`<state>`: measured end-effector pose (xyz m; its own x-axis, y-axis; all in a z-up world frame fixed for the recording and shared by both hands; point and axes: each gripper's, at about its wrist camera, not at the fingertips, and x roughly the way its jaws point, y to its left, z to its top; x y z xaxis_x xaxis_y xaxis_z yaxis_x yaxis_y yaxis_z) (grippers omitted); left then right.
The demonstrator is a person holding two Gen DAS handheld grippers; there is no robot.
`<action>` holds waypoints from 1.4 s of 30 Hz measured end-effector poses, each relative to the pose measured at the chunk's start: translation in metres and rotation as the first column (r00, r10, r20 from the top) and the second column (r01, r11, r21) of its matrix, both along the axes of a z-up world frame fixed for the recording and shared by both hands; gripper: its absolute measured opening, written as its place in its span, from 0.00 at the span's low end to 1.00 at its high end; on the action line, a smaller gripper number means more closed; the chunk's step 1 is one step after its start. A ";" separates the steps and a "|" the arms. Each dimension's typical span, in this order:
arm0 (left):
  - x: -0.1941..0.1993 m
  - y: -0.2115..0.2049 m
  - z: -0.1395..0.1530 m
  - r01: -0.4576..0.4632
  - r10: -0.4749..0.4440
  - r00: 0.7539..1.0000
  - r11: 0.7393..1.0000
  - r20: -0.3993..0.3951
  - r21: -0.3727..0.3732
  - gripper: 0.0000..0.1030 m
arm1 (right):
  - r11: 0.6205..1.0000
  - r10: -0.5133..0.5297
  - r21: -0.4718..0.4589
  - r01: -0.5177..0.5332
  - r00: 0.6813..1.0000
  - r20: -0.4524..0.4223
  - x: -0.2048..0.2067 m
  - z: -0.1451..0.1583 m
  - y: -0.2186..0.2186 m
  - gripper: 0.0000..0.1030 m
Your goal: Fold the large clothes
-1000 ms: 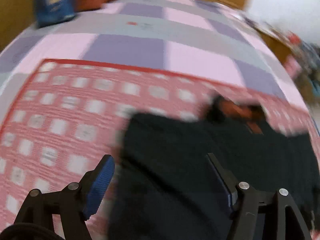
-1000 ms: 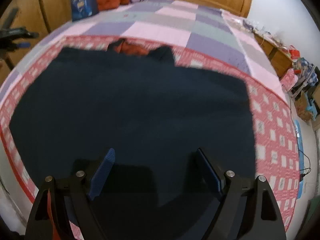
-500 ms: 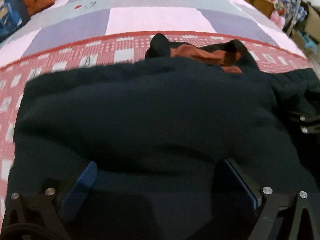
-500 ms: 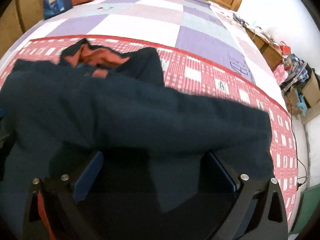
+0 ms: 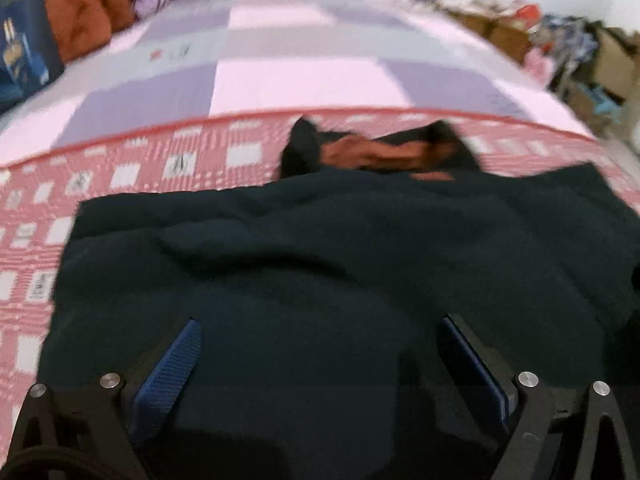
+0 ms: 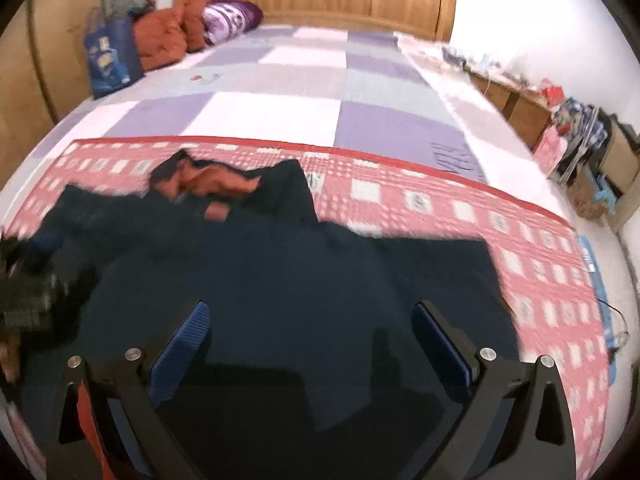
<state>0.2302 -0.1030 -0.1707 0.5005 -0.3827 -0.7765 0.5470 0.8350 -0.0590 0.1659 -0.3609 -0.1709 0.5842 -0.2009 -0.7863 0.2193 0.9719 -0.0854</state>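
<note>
A large dark navy garment with an orange-lined hood lies spread on a red-and-white checked blanket on the bed. It also shows in the right wrist view, hood at the far left. My left gripper is open and empty, low over the garment's near part. My right gripper is open and empty over the garment's near part. The other gripper appears blurred at the left edge of the right wrist view.
The bed has a pink, purple and grey patchwork cover and a wooden headboard. Orange cushions, a purple pillow and a blue bag sit at the far left. Cluttered shelves line the right side.
Both views have pulled back and up from the garment, showing more of the bed. Both grippers have stayed open. The garment's near part now lies flatter than half a second ago.
</note>
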 end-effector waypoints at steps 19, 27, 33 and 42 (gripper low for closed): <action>0.011 -0.018 -0.046 -0.118 0.121 0.992 0.989 -0.026 0.087 1.00 | 0.997 -0.074 0.005 0.075 0.984 -0.164 0.059 -0.070 -0.055 1.00; 0.027 -0.029 -0.047 -0.179 0.189 0.979 0.975 -0.070 0.133 1.00 | 0.996 -0.076 0.025 0.083 0.972 -0.223 0.096 -0.079 -0.071 1.00; 0.028 -0.032 -0.045 -0.232 0.254 0.960 0.957 -0.117 0.176 1.00 | 0.994 -0.096 0.028 0.105 0.970 -0.226 0.089 -0.076 -0.070 1.00; 0.028 -0.034 -0.046 -0.236 0.263 0.957 0.952 -0.122 0.197 1.00 | 0.992 -0.111 0.027 0.122 0.959 -0.262 0.087 -0.076 -0.068 1.00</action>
<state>0.2585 -0.1366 -0.2168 0.4392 -0.1089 -0.8918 0.3161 0.9479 0.0399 0.2527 -0.4285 -0.2467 0.3331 -0.2189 -0.9171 0.3071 0.9448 -0.1140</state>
